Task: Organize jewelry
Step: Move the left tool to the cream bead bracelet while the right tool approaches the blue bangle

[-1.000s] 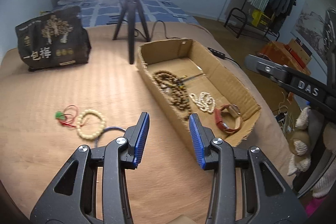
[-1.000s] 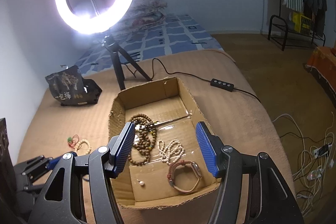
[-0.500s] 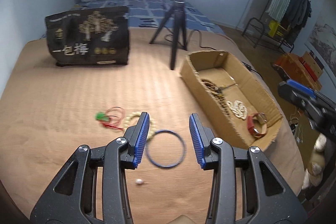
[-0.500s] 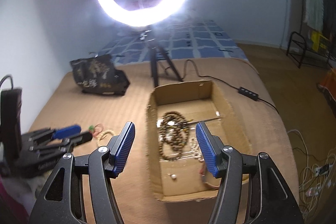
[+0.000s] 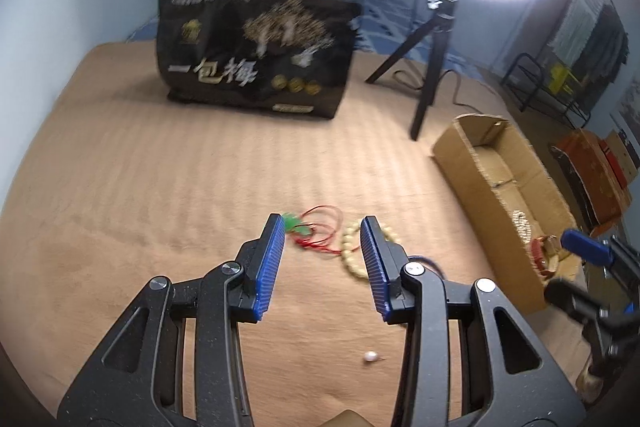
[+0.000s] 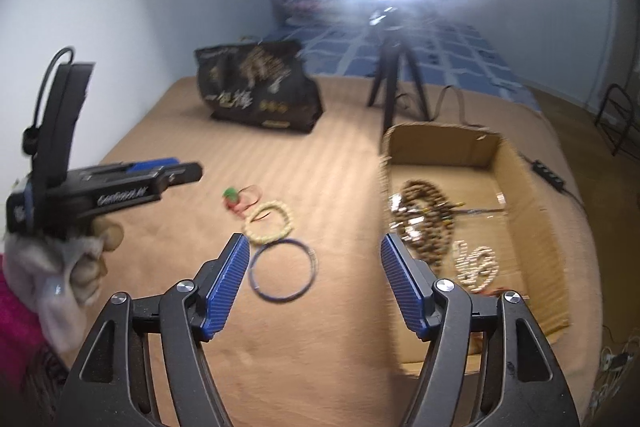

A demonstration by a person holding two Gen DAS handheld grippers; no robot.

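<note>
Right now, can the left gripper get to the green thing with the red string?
Probably yes. The left gripper is open and the green charm on its red cord lies just ahead on the bedspread with nothing over it; only the cream bead bracelet sits close beside it.

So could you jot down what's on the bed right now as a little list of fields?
Loose on bed: cream bead bracelet, blue ring bangle, red cord with green charm, small pearl
Box: cardboard box holding brown beads, white beads
Left claw: open, empty
Right claw: open, empty
</note>
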